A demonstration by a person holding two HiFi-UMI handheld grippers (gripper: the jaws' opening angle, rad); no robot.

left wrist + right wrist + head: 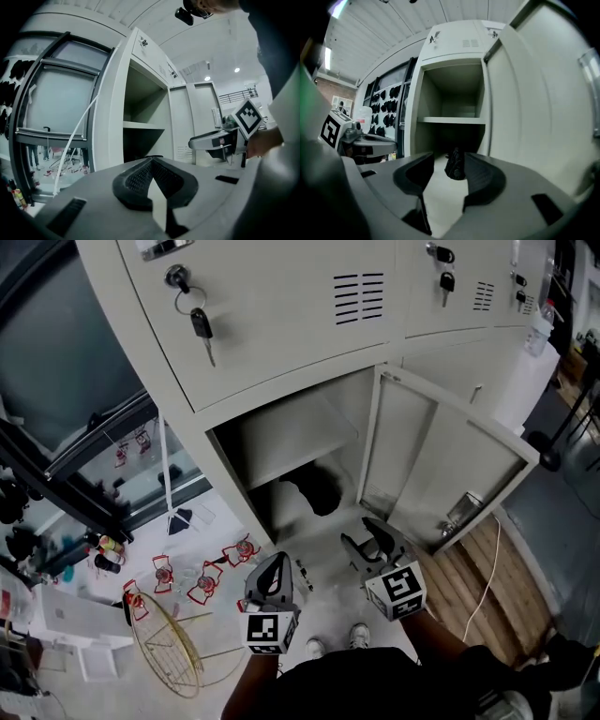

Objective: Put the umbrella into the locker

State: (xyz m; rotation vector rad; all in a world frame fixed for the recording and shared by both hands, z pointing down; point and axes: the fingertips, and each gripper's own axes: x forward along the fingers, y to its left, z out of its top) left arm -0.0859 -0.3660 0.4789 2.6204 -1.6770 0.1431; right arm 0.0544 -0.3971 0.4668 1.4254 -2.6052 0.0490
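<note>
Umbrella (455, 167), folded, in locker (454, 47) lower bay: I judge it light and soft-skinned; grip mid-body. Right gripper (449, 165) agape, empty; left gripper (152, 169) pinched together, empty.

A: What's underfoot?
B: A pale floor (216, 521). On the right it gives way to wood planks (473, 582), with a white cable (490, 563) lying across them.
A: Walls, windows?
B: A dark-framed window (66, 352) stands left of the grey lockers (281, 296). There's a brick wall (326, 86) farther off.
A: Light?
B: 2 round lamps (207, 78) sit in a white panelled ceiling (393, 28), and there's 1 bright strip (327, 58).
A: Anything else?
B: A wire basket (169, 643) sits on the floor near the window.
</note>
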